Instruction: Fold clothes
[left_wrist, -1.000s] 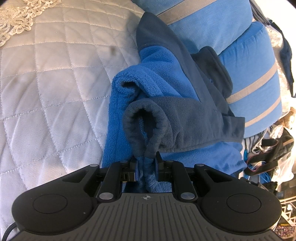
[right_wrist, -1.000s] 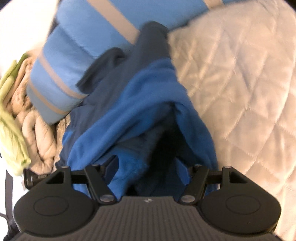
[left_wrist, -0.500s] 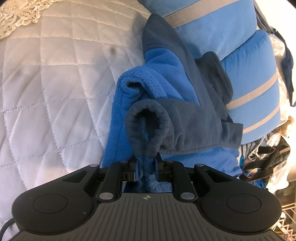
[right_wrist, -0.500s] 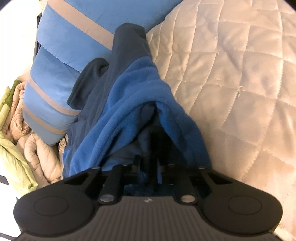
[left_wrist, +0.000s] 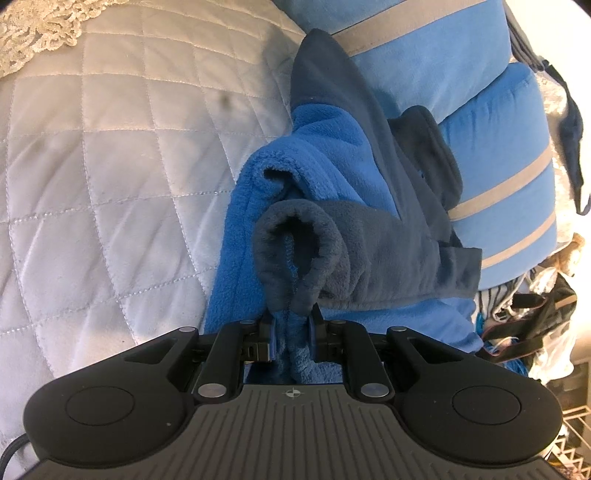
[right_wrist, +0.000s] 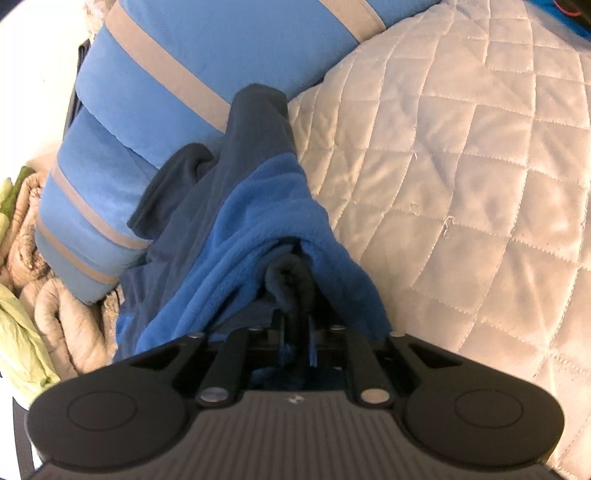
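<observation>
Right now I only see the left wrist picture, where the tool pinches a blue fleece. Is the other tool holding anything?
Observer: Yes. The right gripper is shut on the same blue fleece, at a dark navy fold.
Operator: What is beyond the striped cushions on that side?
Observer: A beige padded bundle sits against the striped cushions.
Operator: Anything else there?
Observer: A light green cloth lies beside that bundle.

Open quilted bedspread (left_wrist: 110, 192) lies bare on the left gripper's outer side, and likewise right of the right gripper; ahead, the stacked blue striped cushions (right_wrist: 155, 110) block the way, touching the fleece garment (left_wrist: 332, 177); beige bedding (right_wrist: 55, 314) crowds the edge beside them.
</observation>
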